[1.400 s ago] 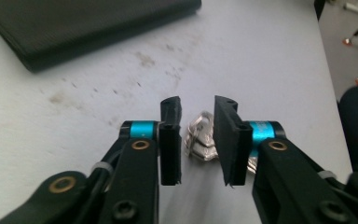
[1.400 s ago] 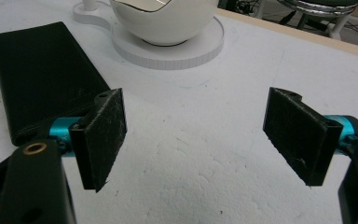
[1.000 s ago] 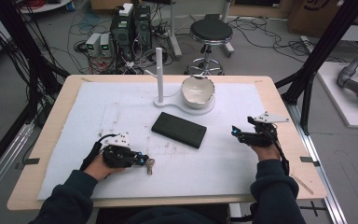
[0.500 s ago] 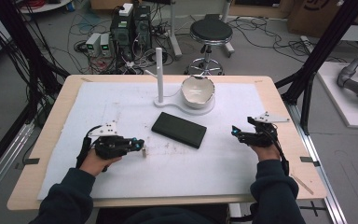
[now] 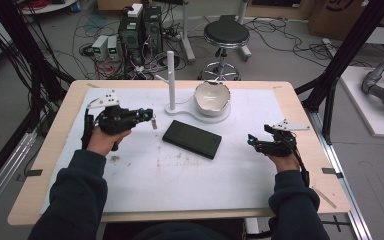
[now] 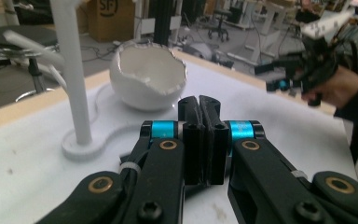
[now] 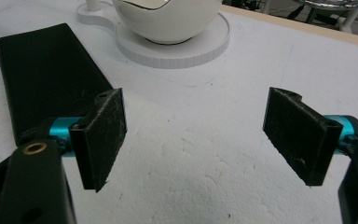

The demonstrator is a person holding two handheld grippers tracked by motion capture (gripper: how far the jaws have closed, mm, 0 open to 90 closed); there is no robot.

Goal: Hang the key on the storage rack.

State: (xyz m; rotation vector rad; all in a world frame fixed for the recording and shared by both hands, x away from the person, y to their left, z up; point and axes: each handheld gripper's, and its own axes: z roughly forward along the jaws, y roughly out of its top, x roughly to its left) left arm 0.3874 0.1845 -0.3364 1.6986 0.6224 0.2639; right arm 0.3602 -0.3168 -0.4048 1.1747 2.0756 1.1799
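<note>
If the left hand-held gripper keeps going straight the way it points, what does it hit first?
Probably the eggshell-shaped bowl, dead ahead of the left hand-held gripper; the white post stands just off to the side. Depth is unclear.

Wood table (image 5: 300, 107) w/ white sheet (image 5: 180, 170): black case (image 5: 192, 139), white stand (image 5: 172, 82) w/ bowl (image 5: 212, 97)

Glossy white ceramic-looking bowl (image 7: 168, 16) with jagged rim on smooth matt white plastic stand (image 5: 177, 107); matt black flat slab (image 5: 191, 139); rough white table covering (image 7: 205, 158); worn, fuzzy black gripper pads (image 7: 100, 135)
</note>
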